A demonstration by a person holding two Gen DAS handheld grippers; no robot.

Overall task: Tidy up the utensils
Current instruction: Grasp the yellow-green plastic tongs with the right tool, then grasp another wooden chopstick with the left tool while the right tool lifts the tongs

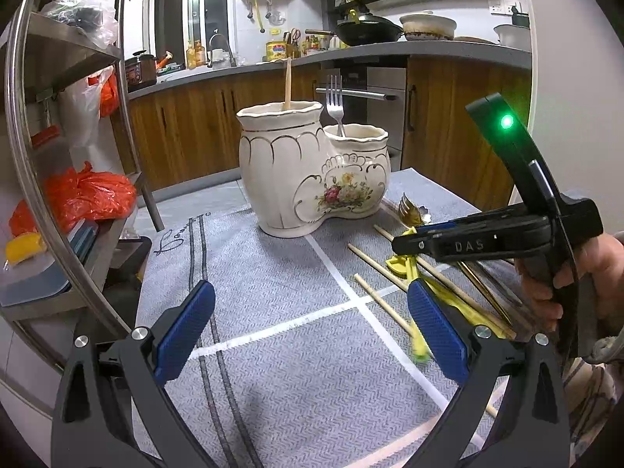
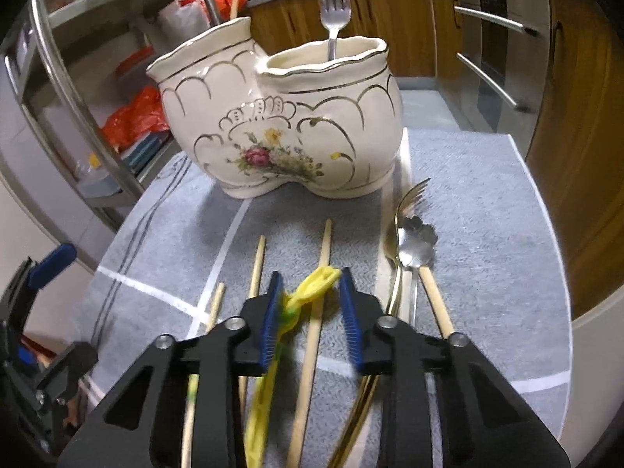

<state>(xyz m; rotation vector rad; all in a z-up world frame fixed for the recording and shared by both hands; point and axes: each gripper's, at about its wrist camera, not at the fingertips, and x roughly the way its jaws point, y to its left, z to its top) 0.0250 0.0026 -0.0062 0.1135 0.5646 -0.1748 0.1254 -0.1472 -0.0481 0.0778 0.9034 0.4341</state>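
A cream ceramic holder (image 1: 312,171) (image 2: 280,124) with two compartments stands on the grey cloth. Its low compartment holds a silver fork (image 1: 335,105) (image 2: 333,11); its tall one holds a wooden chopstick (image 1: 288,82). In front lie loose chopsticks (image 2: 255,269), a gold fork (image 2: 405,202), a flower-shaped silver spoon (image 2: 417,238) and a yellow plastic utensil (image 2: 312,284) (image 1: 401,263). My right gripper (image 2: 310,296) (image 1: 405,240) points down at this pile, its pads touching the yellow utensil's head on both sides; a chopstick lies under the gap. My left gripper (image 1: 312,323) hovers open over bare cloth.
The grey cloth (image 1: 273,273) with white lines covers the table. A metal shelf rack (image 1: 78,195) with orange bags stands at the left. Wooden cabinets and an oven front (image 1: 374,93) lie behind the table. A person's hand (image 1: 585,273) holds the right gripper.
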